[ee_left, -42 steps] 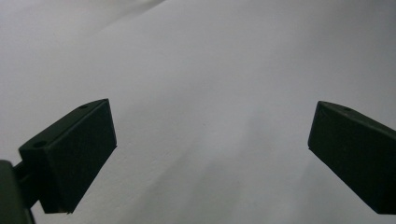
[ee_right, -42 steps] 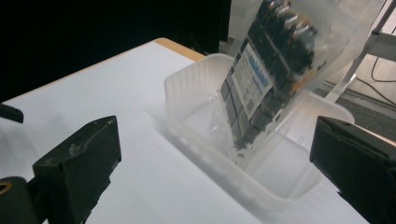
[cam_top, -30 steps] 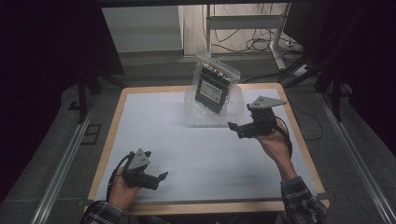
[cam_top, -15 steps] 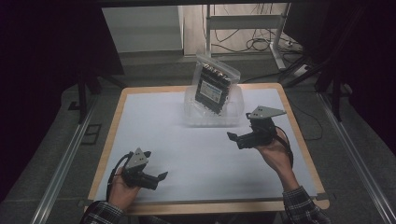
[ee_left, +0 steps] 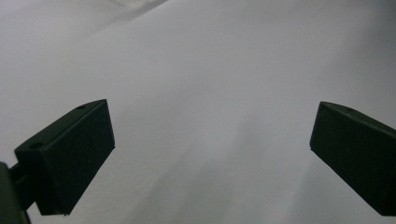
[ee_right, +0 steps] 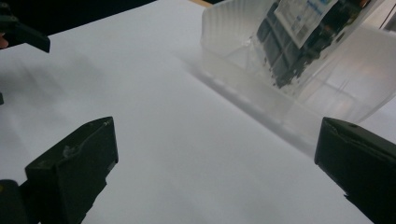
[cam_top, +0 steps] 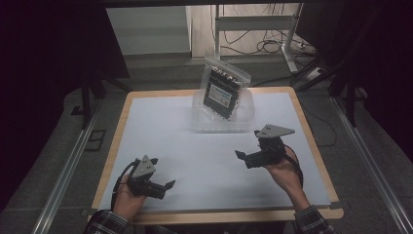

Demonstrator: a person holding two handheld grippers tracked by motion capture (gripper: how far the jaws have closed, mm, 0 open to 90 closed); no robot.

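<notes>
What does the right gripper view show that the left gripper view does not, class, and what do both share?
Right gripper view: a clear bin with a bagged black item leaning in it, plus part of the other gripper at the upper left edge. Left gripper view: its own open fingers over bare sheet, with a faint pale shape at the top edge, too blurred to name. Both share the white sheet and a pair of black fingers spread wide, holding nothing.

White sheet, pale wood, black metal

Table (cam_top: 311, 214) edged in light wood under white; clear bin (cam_top: 246, 119); black pack with white label (cam_top: 223, 90); plaid sleeves (cam_top: 104, 225); 2 black grippers, grey plates.
</notes>
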